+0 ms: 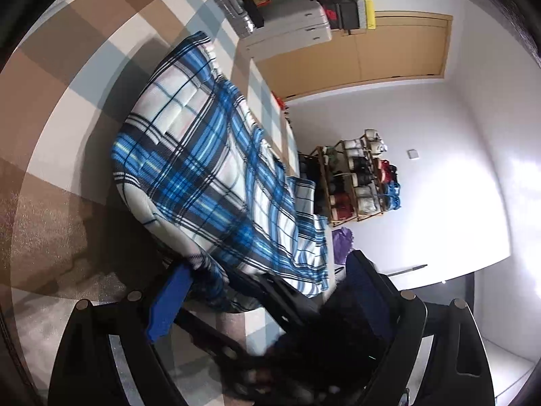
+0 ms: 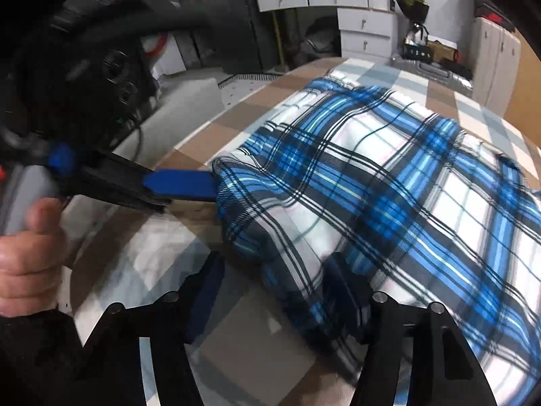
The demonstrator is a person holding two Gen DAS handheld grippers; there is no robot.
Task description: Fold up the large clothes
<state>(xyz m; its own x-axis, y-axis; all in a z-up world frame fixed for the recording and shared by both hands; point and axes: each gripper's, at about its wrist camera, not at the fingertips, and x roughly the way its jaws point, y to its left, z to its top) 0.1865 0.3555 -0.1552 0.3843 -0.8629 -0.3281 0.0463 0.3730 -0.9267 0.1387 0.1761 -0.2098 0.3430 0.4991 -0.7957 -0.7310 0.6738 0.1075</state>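
1. I see a bed with a checked cover (image 2: pixel 203 135) in brown, white and pale blue filling most of both views; it carries the whole job.
2. The blue, white and black plaid garment (image 2: pixel 389 182) lies spread over that cover, bulging in soft folds. In the right wrist view it runs from the near right to the far middle of the bed; in the left wrist view the same plaid garment (image 1: pixel 209 169) stretches away from my left tool towards the far end.
3. Beyond the bed's far end I see a white chest of drawers (image 2: pixel 365 30), and in the left wrist view a wooden rack of folded items (image 1: pixel 358 179) against the white wall on the right.
4. My left gripper (image 2: pixel 182 186) comes in from the left in the right wrist view, its blue finger touching the garment's near left edge. Its own view shows the jaws wide, with plaid cloth bunched between them; I cannot tell whether the pads press on it.
5. My right gripper (image 2: pixel 274 284) sits at the garment's near edge. Its right finger lies against the plaid fold, its left finger over bare cover, and the jaws stand half apart, not clenched on anything.
6. A hand (image 2: pixel 30 253) grips the left tool's handle at the left edge.
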